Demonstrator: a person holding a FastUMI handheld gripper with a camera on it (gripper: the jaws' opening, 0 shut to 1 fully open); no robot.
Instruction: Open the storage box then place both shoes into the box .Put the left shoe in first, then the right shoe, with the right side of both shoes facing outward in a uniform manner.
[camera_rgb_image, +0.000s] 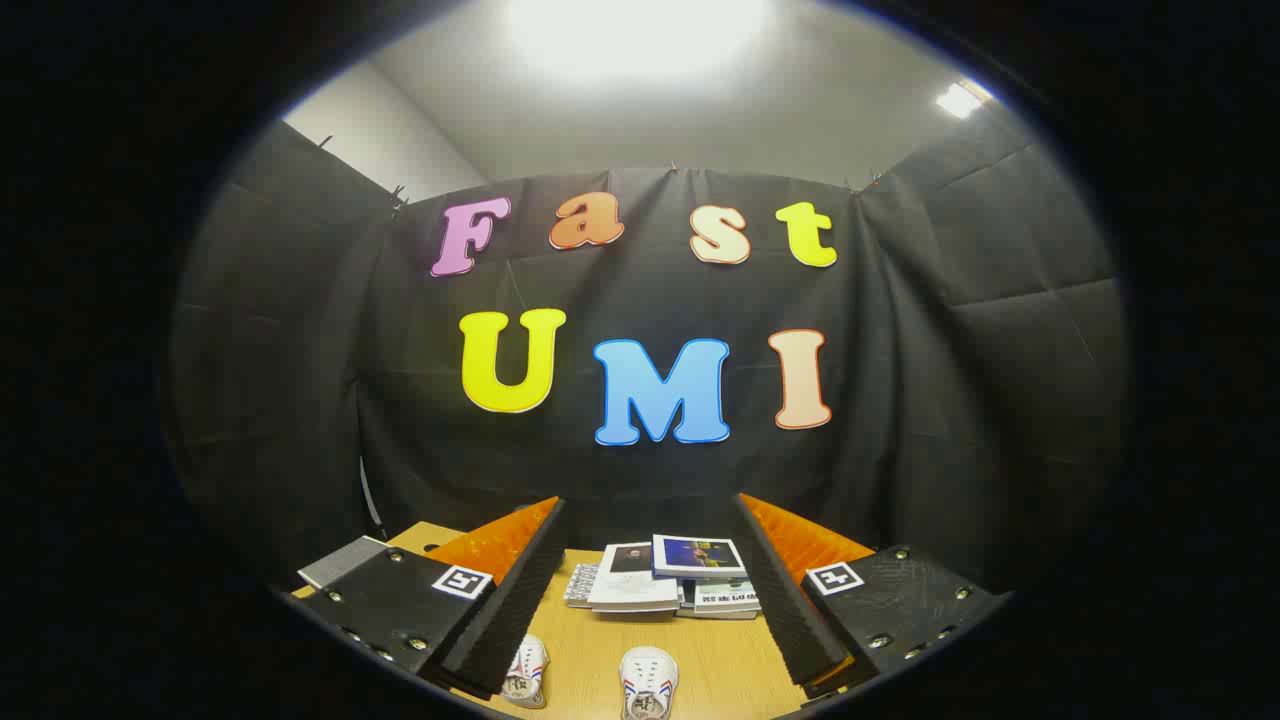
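Two shoes (590, 682) lie on the table (590, 635) between the spread fingers of the hand-held gripper (645, 590), which grips nothing. Beyond them sits a stack of books (665, 582). No box in sight; tilting down should find its lid first.

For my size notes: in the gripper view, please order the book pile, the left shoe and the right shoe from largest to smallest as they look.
1. Book pile, beyond the open claw.
2. The two shoes look alike; both are partly cut off, so I do not rank them.
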